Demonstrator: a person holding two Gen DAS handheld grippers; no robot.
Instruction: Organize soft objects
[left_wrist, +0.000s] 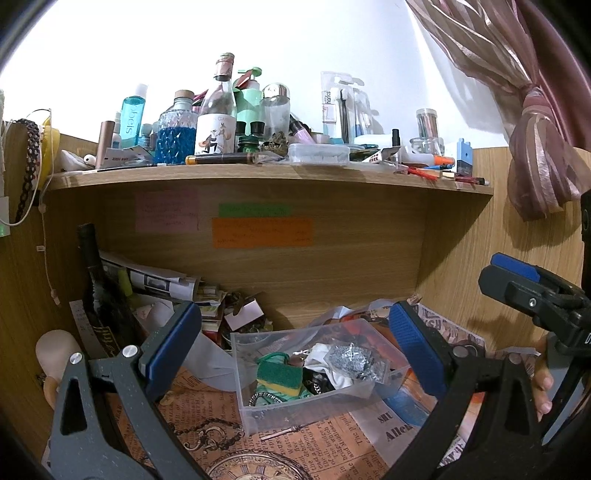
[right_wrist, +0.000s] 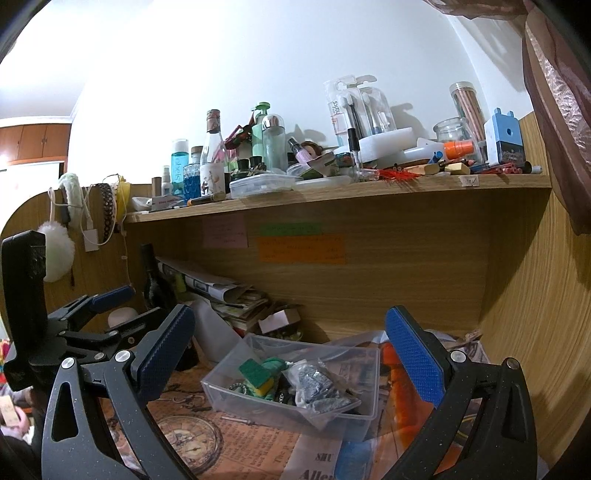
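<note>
A clear plastic box (left_wrist: 255, 406) (right_wrist: 221, 397) stands on the newspaper-print desk mat. In it lie a green and yellow sponge (left_wrist: 279, 377) (right_wrist: 258, 376), a white cloth (left_wrist: 338, 373), a bag of silvery scrubber wire (left_wrist: 352, 356) (right_wrist: 317, 384) and a bead chain. My left gripper (left_wrist: 295, 339) is open and empty, held above and in front of the box. My right gripper (right_wrist: 288, 343) is open and empty too, just before the box; it also shows at the right edge of the left wrist view (left_wrist: 517, 280). The left gripper shows at the left of the right wrist view (right_wrist: 110, 306).
A wooden shelf (left_wrist: 258, 177) (right_wrist: 332, 190) above the desk is crowded with bottles, jars and pens. Papers and a dark bottle (left_wrist: 96, 280) are stacked at the back left. A pink curtain (left_wrist: 517, 92) hangs at the right. White puffs (right_wrist: 55, 254) hang on the left panel.
</note>
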